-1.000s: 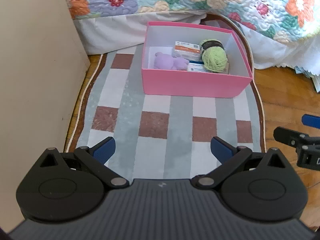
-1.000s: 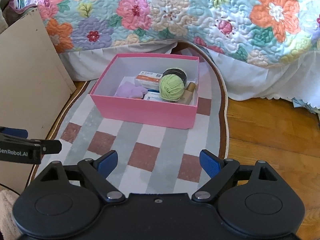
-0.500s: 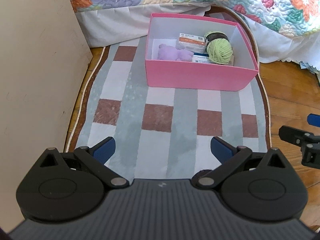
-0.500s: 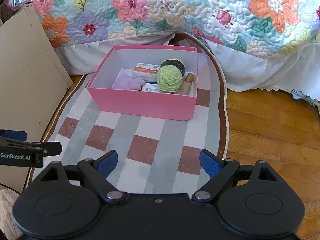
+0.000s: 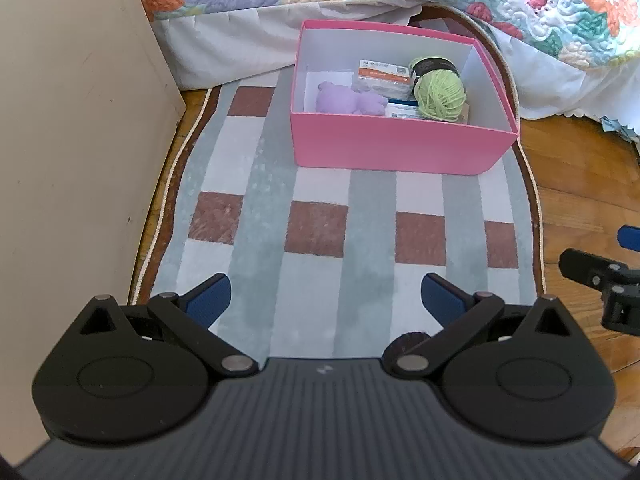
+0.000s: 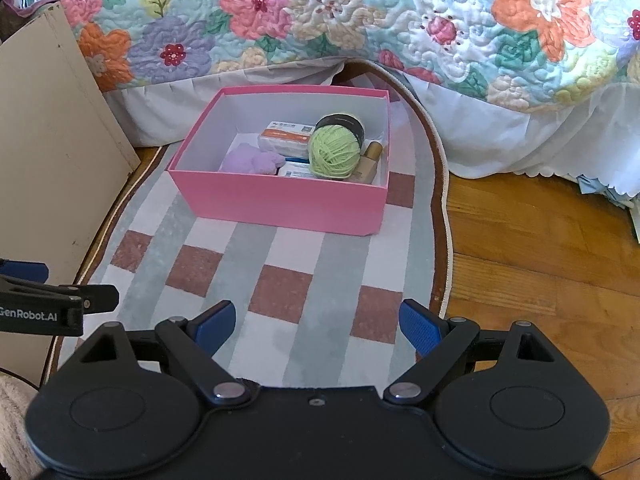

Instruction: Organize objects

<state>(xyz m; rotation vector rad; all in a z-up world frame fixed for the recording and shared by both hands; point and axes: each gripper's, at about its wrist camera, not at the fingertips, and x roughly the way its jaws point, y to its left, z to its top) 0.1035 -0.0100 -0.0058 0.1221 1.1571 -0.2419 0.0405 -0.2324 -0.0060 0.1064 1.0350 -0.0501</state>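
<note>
A pink box (image 5: 400, 148) (image 6: 280, 200) stands on a checked rug near the bed. Inside lie a green yarn ball (image 5: 440, 94) (image 6: 334, 152), a purple soft toy (image 5: 346, 100) (image 6: 250, 160), an orange-and-white packet (image 5: 384, 76) (image 6: 284, 136), a blue-and-white packet (image 5: 402, 111) (image 6: 296, 170), a black round jar (image 6: 340, 122) and a tan bottle (image 6: 368, 162). My left gripper (image 5: 326, 300) is open and empty over the rug, well short of the box. My right gripper (image 6: 316, 320) is open and empty, also short of the box.
A beige panel (image 5: 72, 140) (image 6: 52, 152) stands along the left. The floral quilt and white bed skirt (image 6: 480, 136) hang behind the box. Wooden floor (image 6: 540, 260) lies to the right of the rug (image 5: 320, 232). Each gripper shows at the other view's edge.
Both grippers have drawn back and risen a little, so the box sits slightly farther and higher in both views. Jaws stay open. Nothing in the box has moved.
</note>
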